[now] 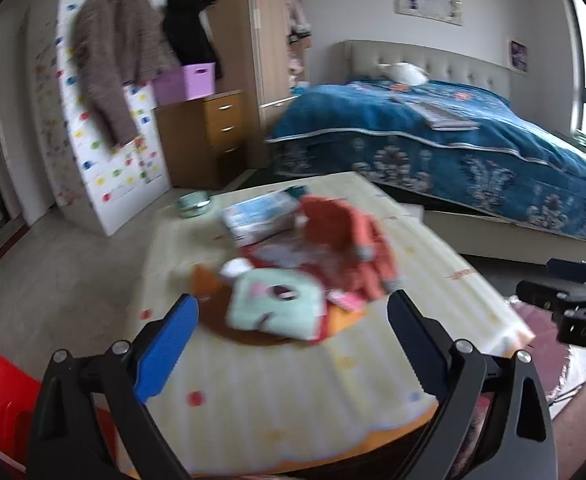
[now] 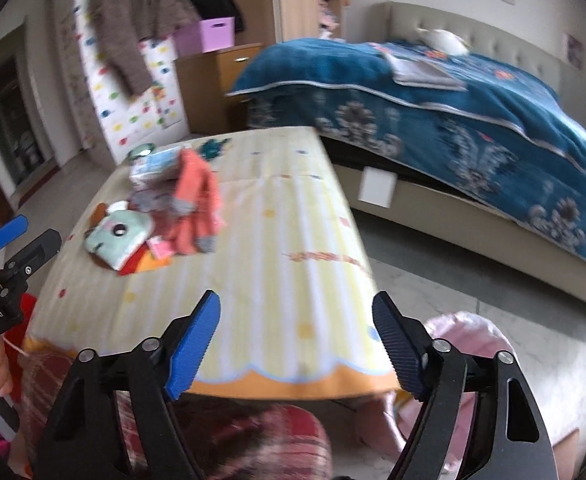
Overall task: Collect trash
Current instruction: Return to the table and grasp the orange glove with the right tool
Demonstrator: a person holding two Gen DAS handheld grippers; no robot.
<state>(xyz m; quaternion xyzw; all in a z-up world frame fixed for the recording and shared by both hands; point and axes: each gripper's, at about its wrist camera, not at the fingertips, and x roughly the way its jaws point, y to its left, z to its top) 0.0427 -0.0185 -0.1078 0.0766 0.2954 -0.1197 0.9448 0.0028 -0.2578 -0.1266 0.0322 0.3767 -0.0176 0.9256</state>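
The left gripper point(image 1: 293, 320) stands spread wide with nothing between its fingers, one pad blue and the other dark, and it touches nothing. It hangs above the near part of the bench point(image 1: 277, 396), angled down toward the heap just ahead of its tips, which reads as the start of a reach. The right gripper point(image 2: 297, 328) is likewise released and empty, its jaws parted a little less wide, hovering over the bench's near scalloped edge with bare yellow-striped cloth ahead of it.

The clutter that the task concerns sits in one cluster. Directly ahead of the left gripper lies a mint green padded item point(image 1: 277, 308) with a hole in it (possibly a bib or soft toy; the blur leaves it uncertain), resting on a brown and orange patch that may be printed on the cloth. Just beyond it a small white crumpled wad point(image 1: 235, 267) and some pink scraps point(image 1: 345, 300) look like the likeliest trash. An orange garment point(image 1: 349, 252) is draped over the pile, and farther on lies a light blue packet point(image 1: 261, 216). From the right gripper all of this is ahead and off to its left, well apart from it.

Beyond the bench's far edge a pale green bowl point(image 1: 195, 204) sits on the floor. Farther out stand a blue-covered bed point(image 1: 453, 148) and a wooden drawer unit point(image 1: 205, 136).
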